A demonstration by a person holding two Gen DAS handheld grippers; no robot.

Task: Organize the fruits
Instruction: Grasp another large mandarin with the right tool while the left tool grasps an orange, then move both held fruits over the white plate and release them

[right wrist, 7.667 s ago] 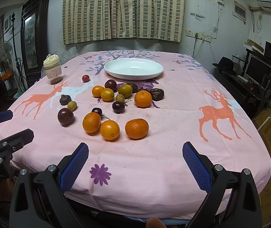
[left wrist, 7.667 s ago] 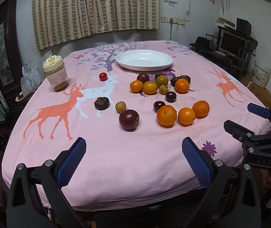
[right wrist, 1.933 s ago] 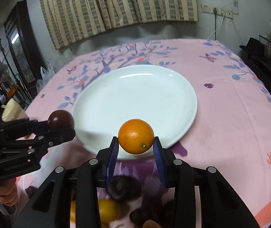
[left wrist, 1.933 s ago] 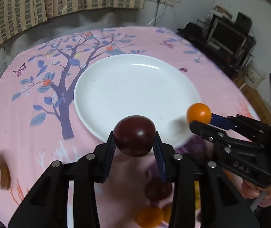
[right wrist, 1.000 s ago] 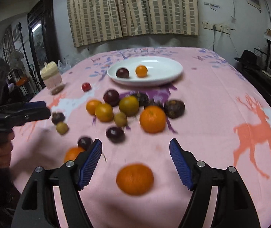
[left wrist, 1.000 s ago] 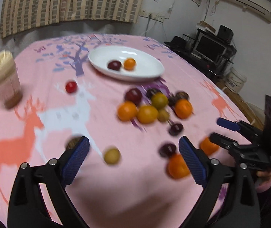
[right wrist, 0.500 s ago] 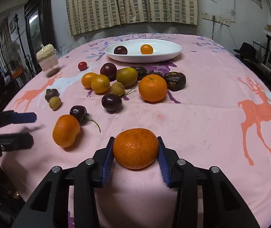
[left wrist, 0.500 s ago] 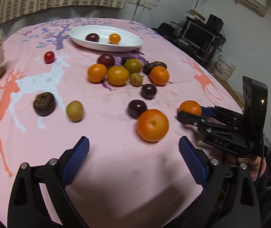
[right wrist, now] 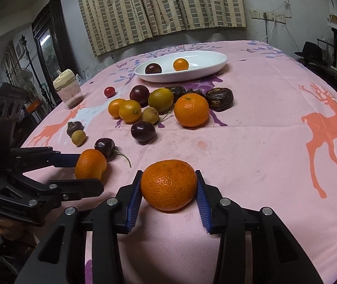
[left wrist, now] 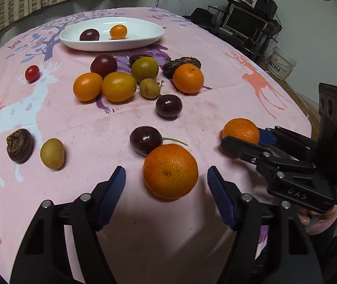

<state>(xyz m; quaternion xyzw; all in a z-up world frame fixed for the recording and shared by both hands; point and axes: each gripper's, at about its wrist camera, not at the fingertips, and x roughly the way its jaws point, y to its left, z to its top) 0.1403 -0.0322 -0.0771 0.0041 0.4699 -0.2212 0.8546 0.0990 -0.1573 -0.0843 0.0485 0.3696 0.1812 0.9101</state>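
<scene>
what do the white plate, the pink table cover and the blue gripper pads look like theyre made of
White plate: probably glazed ceramic, though it could be melamine; smooth, glossy, with light glinting on its rim.
Pink table cover: woven fabric, matte, with printed deer, faint stains and soft creases.
Blue pads on the right gripper: likely rubber or soft plastic, matte, with a ribbed grip texture.

A: How many of each?
B: Three tangerines [left wrist: 170, 171] [left wrist: 240, 131] [left wrist: 188, 78], three small smooth oranges [left wrist: 87, 86] [left wrist: 119, 86] [left wrist: 118, 31], two plums [left wrist: 103, 65] [left wrist: 89, 35], two cherries [left wrist: 146, 140] [left wrist: 169, 106], two longans [left wrist: 52, 152] [left wrist: 150, 88]
A: Singles?
B: One cherry tomato [left wrist: 31, 73], one greenish-yellow fruit [left wrist: 144, 69], one plate [left wrist: 144, 40], one jar [right wrist: 67, 90]. Dark wrinkled fruits [left wrist: 20, 144]: one alone on the left, more behind the cluster, number unclear
</scene>
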